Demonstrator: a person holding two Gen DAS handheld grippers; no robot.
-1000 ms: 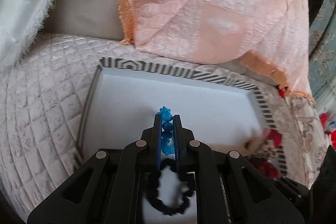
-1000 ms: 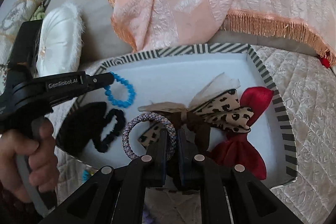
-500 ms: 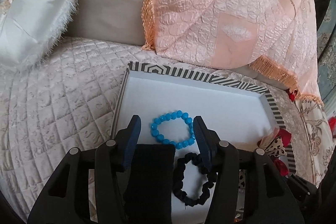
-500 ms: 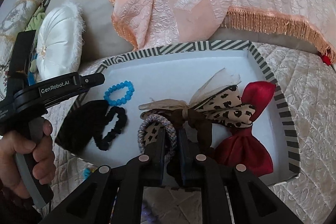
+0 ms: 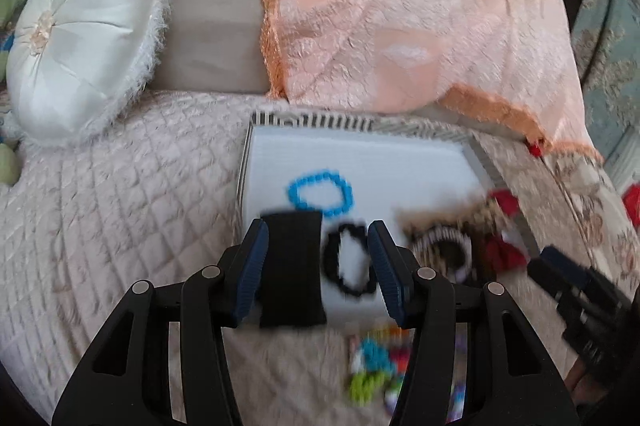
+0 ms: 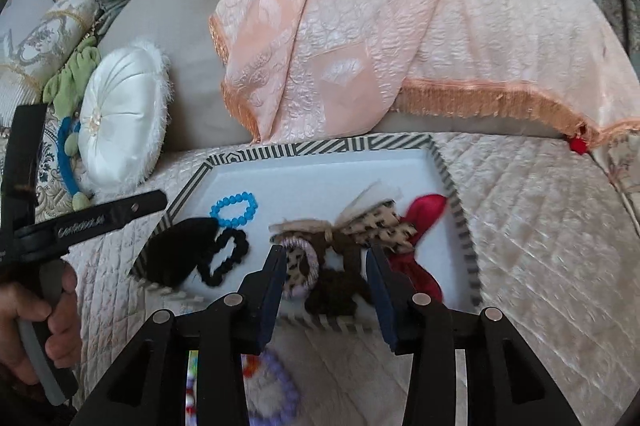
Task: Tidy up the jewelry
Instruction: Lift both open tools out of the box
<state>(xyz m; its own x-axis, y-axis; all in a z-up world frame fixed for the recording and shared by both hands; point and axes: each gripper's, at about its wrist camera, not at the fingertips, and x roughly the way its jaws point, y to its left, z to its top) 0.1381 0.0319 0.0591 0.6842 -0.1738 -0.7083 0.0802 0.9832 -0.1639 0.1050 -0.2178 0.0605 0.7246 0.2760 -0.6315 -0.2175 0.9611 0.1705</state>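
Note:
A white tray with a striped rim (image 6: 320, 148) (image 5: 308, 120) lies on the quilted seat. In it lie a blue bead bracelet (image 6: 234, 208) (image 5: 320, 192), a black scrunchie (image 6: 224, 258) (image 5: 352, 262), a flat black piece (image 6: 176, 256) (image 5: 292, 266), a lilac hair tie (image 6: 304, 266), a leopard bow (image 6: 376, 226) and a red bow (image 6: 420, 238). My left gripper (image 5: 318, 266) is open and empty above the tray's near left corner. My right gripper (image 6: 326, 278) is open and empty above the lilac hair tie.
A pile of loose colourful hair ties (image 5: 376, 366) (image 6: 264, 386) lies on the seat in front of the tray. A white round cushion (image 5: 80, 34) stands at the left. A peach fringed throw (image 6: 400, 26) hangs over the backrest behind the tray.
My left gripper let go of the blue bracelet in the tray, opened and drew back. My right gripper let go of the lilac hair tie in the tray, opened and drew back.

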